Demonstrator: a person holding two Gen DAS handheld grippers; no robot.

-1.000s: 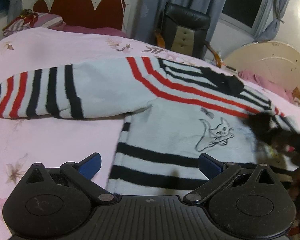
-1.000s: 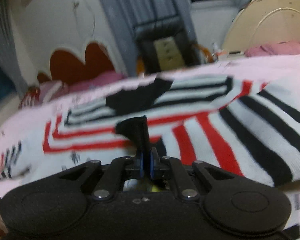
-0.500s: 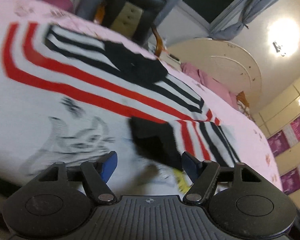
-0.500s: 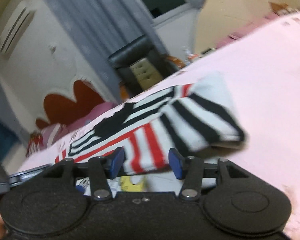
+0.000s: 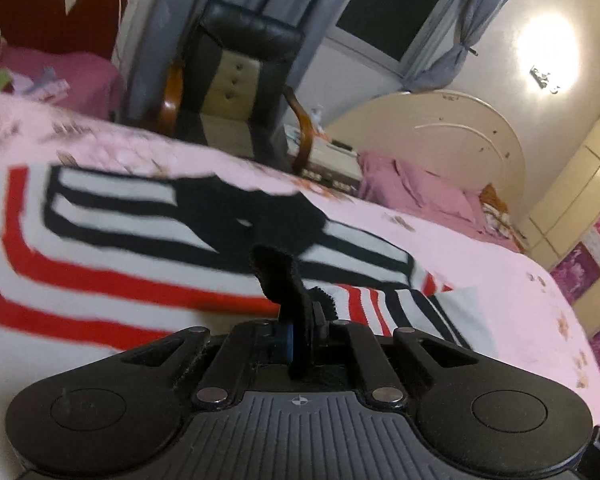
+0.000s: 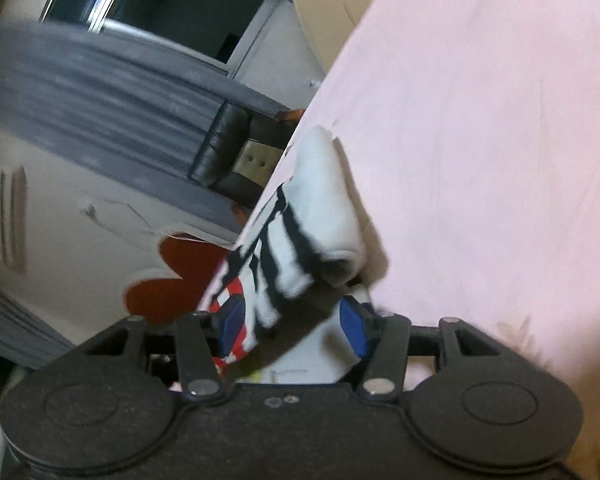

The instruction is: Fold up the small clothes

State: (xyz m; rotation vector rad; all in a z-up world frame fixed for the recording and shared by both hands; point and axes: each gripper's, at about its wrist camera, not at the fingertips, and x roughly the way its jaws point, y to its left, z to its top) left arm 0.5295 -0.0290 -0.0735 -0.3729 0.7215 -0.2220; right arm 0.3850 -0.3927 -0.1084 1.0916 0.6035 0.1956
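Striped sweater: spread on pink bed sheet. Left gripper: jaws pressed together, pinching black cuff. Right gripper: jaws spread, straddling folded sleeve. Handling advice: draw cuff across chest evenly, keep stripes aligned, release only once flat.

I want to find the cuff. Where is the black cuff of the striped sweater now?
In the left wrist view, the black knit cuff is pinched in the shut left claw, raised above the striped sweater.
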